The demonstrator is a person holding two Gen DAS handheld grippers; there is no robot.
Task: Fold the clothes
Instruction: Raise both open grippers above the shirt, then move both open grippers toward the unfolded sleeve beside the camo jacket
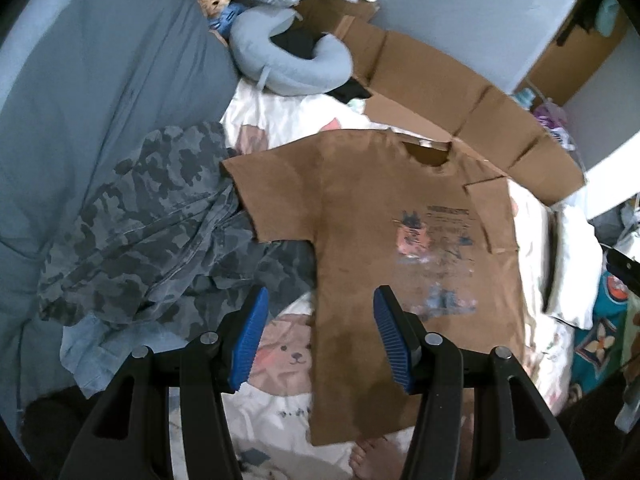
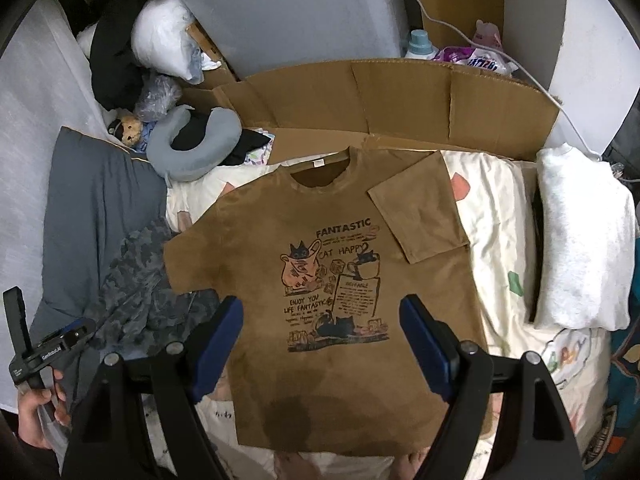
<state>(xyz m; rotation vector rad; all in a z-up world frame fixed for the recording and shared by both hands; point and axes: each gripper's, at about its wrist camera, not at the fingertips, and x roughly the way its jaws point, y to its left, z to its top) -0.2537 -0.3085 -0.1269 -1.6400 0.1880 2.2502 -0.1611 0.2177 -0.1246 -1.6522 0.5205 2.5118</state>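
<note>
Right wrist view looks down on a brown T-shirt (image 2: 320,280) that lies flat, picture side up, on a pale bed sheet (image 2: 496,216), right ahead of and between the fingers of the right gripper (image 2: 320,344). One sleeve (image 2: 416,212), out past the right-side finger, is folded in over the chest. The other sleeve (image 2: 200,256), out past the left-side finger, sticks out flat and lies partly on a camouflage garment (image 2: 136,280). The shirt looks thin, soft and light, so I think it will bend and flop easily and may wrinkle or slide on the sheet if it is pulled fast. A good place to pinch it would be an edge, like the tip of the flat sleeve, the shoulder or a bottom corner, because the cloth is thin there and easy to lift. A darker patch (image 2: 292,416) near the bottom hem could be damp, but I cannot tell. The right gripper has its blue fingers (image 2: 216,340) spread wide apart, above the shirt, holding nothing. The left gripper (image 1: 318,340) is also spread wide, holding nothing, with the shirt's side edge between its fingers and the camouflage garment off past its left-side finger. A folded white garment (image 2: 580,240) lies well past the right-side finger.
</note>
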